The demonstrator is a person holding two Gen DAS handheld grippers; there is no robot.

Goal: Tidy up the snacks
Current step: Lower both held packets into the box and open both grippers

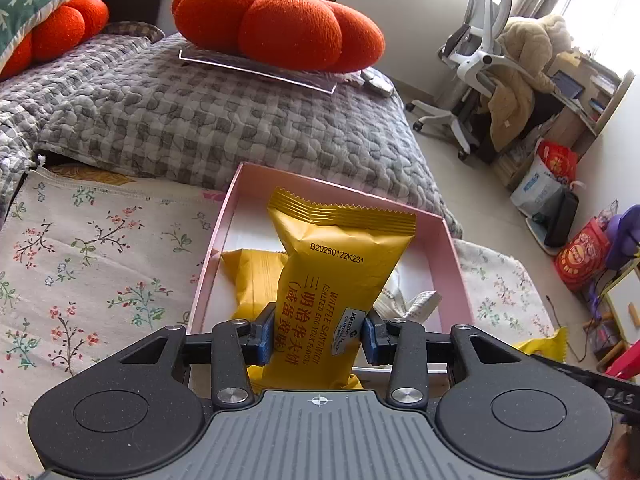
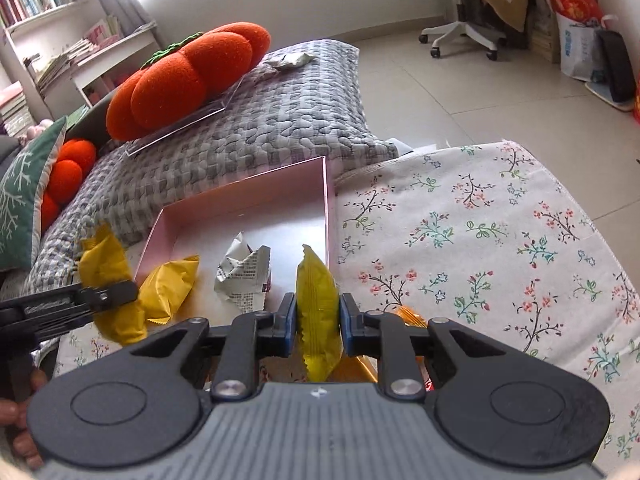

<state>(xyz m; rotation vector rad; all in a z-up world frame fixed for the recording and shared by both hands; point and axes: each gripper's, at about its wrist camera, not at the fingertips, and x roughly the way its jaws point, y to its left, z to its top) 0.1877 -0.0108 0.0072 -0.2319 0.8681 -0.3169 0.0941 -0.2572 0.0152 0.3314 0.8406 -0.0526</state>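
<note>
Both tools are mid-delivery: the left tool (image 1: 319,338) is clamped on a yellow foil waffle-sandwich packet (image 1: 332,280) held over the shallow pink cardboard box (image 1: 444,256), and the right tool (image 2: 319,330) is pinched nearly closed on a second yellow packet (image 2: 318,308) at the box's near edge. Next, I judge, each packet is lowered inside beside the yellow packet (image 2: 170,290) and crumpled printed wrapper (image 2: 244,276) there, then released.

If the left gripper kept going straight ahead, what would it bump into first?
Probably the pink box. The left gripper points down into it while holding a yellow snack packet, so that packet would likely touch the box's white bottom first. Depth is unclear.
</note>
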